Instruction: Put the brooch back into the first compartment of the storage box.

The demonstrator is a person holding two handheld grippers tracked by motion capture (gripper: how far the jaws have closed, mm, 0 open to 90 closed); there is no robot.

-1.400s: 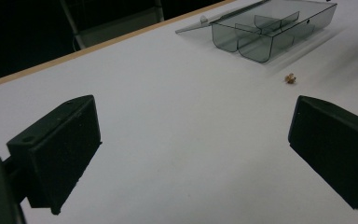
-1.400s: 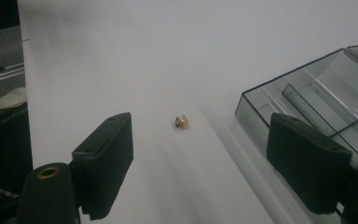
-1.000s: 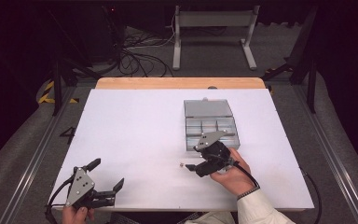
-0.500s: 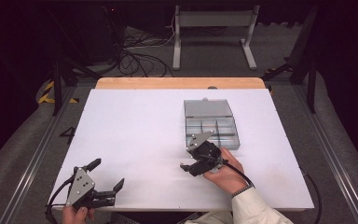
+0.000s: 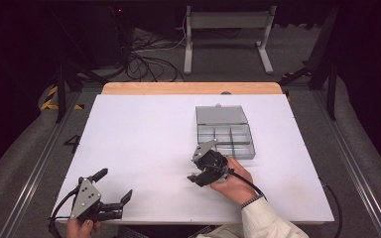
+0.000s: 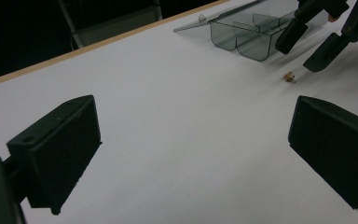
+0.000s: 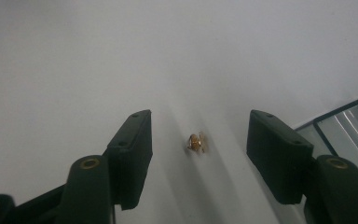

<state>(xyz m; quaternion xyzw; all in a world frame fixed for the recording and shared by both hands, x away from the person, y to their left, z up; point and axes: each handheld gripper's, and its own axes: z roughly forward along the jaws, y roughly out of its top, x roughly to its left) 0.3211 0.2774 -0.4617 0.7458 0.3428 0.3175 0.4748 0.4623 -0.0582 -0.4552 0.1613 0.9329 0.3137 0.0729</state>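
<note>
Right gripper view: right hand-held gripper (image 7: 196, 154) half-wide, jaws just been closing, small brass piece (image 7: 196, 142) lying loose on white bench (image 7: 74, 56) between them, untouched. Risk: tiny, may skid or pop sideways. Left hand-held gripper (image 6: 191, 154) wide, empty.

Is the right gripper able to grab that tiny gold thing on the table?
Probably yes: the right gripper has the small gold piece between its open jaws, which have just been closing, with nothing in between.

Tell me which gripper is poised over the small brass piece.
The right gripper, beside the grey compartment box: the brass piece lies untouched between its open jaws. The left gripper sits apart at the table's near-left corner.
</note>
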